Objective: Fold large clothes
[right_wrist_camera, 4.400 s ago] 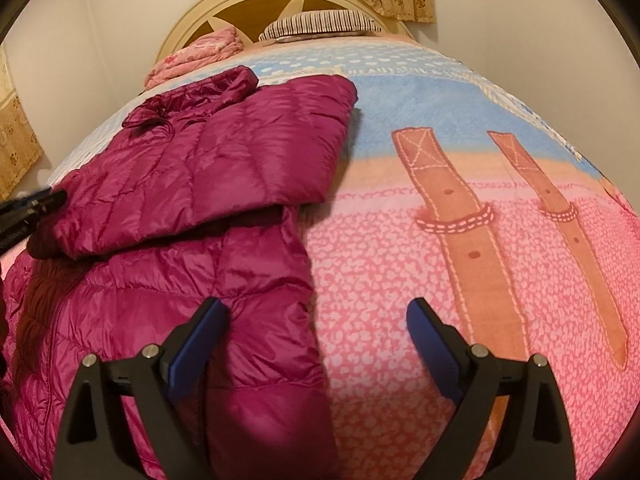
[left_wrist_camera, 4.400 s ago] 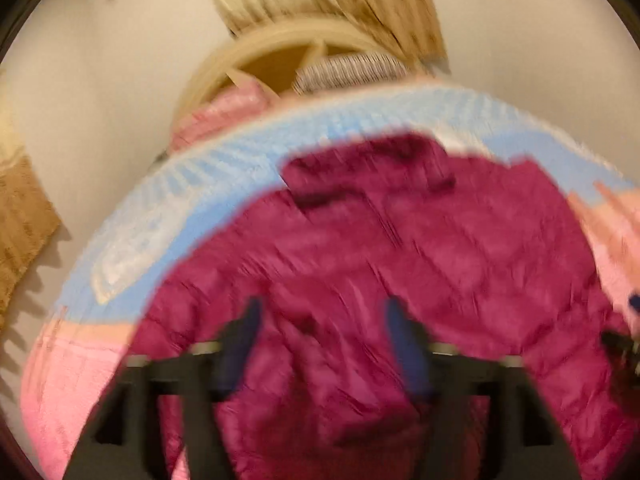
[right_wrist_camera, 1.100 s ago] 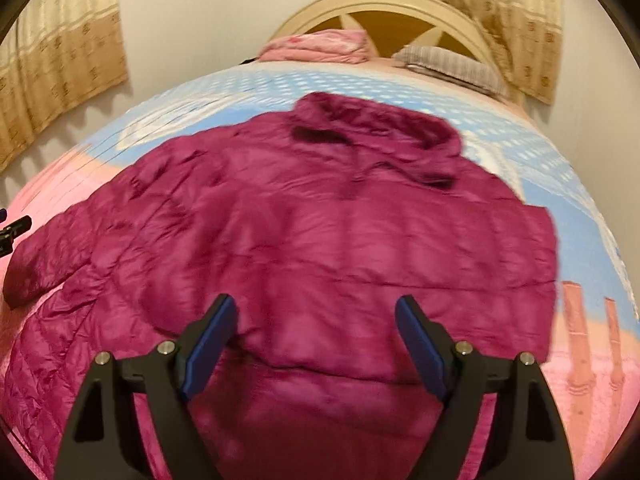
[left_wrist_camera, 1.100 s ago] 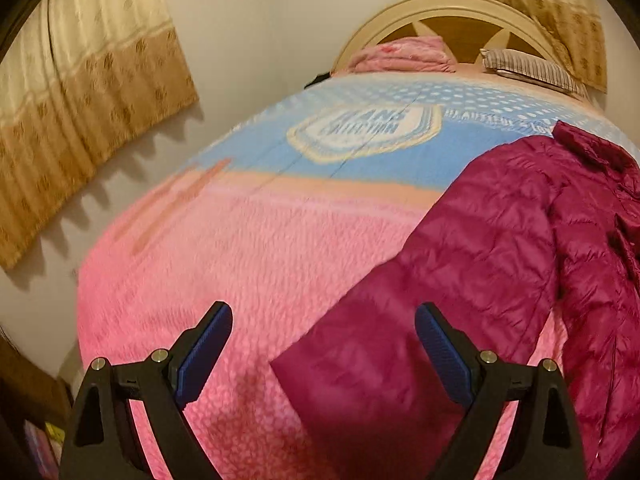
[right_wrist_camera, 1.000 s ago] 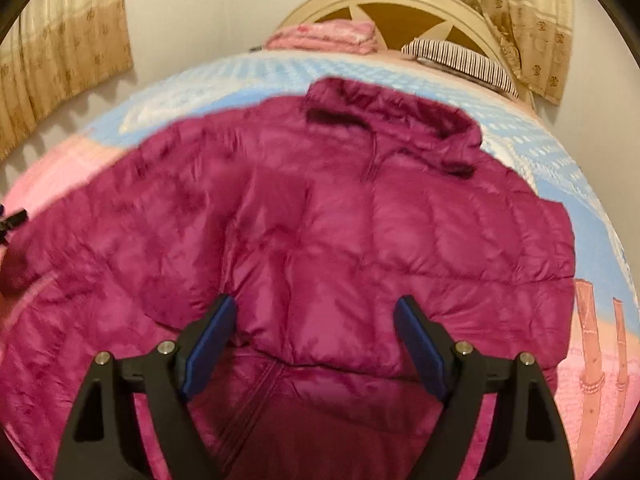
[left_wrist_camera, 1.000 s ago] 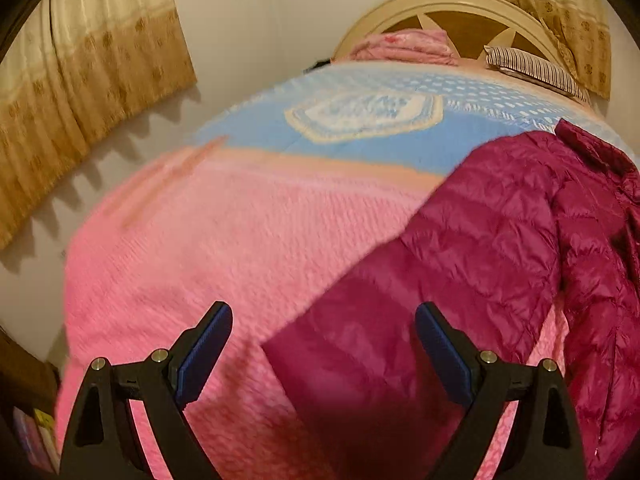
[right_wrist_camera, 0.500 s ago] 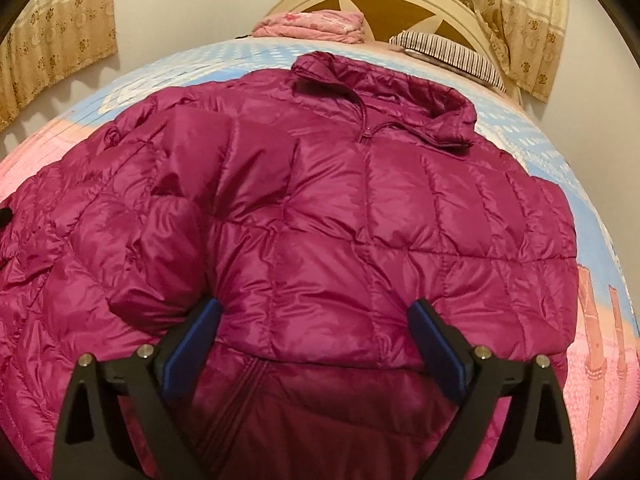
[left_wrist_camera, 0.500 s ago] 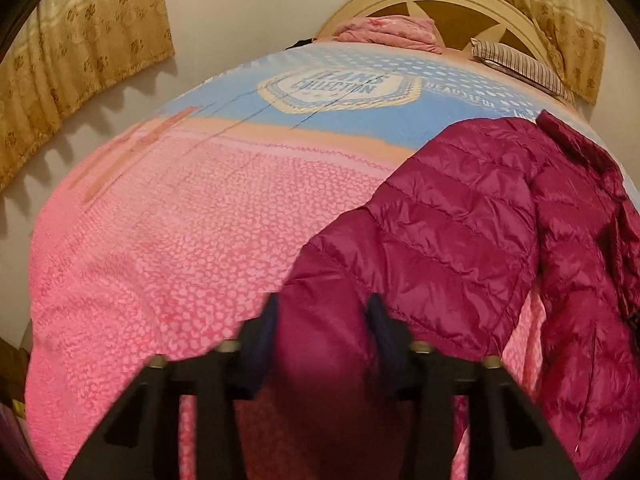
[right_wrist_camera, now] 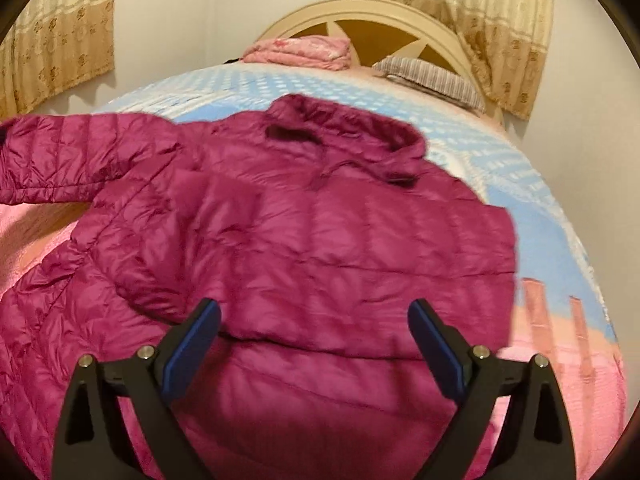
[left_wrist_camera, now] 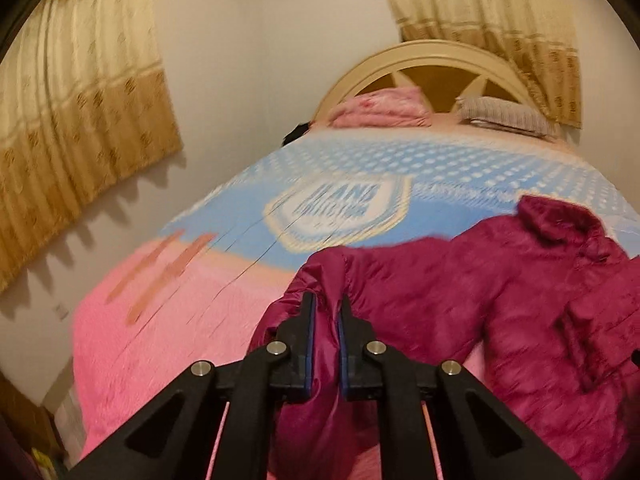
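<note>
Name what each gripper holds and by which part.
Left gripper pinches the magenta jacket by its sleeve end; right gripper is open, holding nothing.

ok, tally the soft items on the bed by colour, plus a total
Magenta: 1, the quilted magenta puffer jacket, its sleeve pinched in the left claw; the right claw is open above it.
Pink: 1, the folded pink blanket at the headboard.
Grey striped: 1, the grey striped pillow.
Total: 3

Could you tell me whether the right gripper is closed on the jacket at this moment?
No, the right gripper hangs wide open above the jacket, with nothing pinched between its pads.
</note>
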`<state>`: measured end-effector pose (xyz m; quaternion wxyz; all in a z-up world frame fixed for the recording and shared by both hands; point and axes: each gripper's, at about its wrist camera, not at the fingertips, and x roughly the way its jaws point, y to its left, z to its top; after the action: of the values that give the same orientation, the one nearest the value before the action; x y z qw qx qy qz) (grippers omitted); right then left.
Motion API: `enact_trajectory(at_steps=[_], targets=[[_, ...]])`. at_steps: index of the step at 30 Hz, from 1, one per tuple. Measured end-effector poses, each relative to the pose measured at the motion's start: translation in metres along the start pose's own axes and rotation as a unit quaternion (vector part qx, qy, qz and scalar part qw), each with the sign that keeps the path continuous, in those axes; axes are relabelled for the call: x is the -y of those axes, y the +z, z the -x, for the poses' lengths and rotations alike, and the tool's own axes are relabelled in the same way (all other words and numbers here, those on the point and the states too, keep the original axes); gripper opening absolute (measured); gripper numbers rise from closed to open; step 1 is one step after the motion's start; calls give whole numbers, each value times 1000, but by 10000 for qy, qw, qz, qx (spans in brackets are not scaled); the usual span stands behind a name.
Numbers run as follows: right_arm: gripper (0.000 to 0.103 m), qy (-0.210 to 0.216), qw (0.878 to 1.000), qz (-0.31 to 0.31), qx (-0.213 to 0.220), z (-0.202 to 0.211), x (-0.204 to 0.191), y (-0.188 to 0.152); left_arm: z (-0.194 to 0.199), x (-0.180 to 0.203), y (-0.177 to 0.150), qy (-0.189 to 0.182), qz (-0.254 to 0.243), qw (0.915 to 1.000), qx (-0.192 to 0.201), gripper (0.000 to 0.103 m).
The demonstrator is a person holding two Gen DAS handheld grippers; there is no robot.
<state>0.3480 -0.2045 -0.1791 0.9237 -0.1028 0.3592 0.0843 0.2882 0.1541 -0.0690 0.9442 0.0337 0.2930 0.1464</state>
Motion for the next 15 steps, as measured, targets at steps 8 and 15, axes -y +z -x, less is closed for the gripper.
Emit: enact_trajectory(at_steps=[8,15], targets=[[96,-174,9977,-640,145,27,66,-21,36,116,24,-748,-693,9933,543,4],[96,-261,9939,-1064,98,30,104,-50,43,206,11,-1311,-936,9855,530,5]])
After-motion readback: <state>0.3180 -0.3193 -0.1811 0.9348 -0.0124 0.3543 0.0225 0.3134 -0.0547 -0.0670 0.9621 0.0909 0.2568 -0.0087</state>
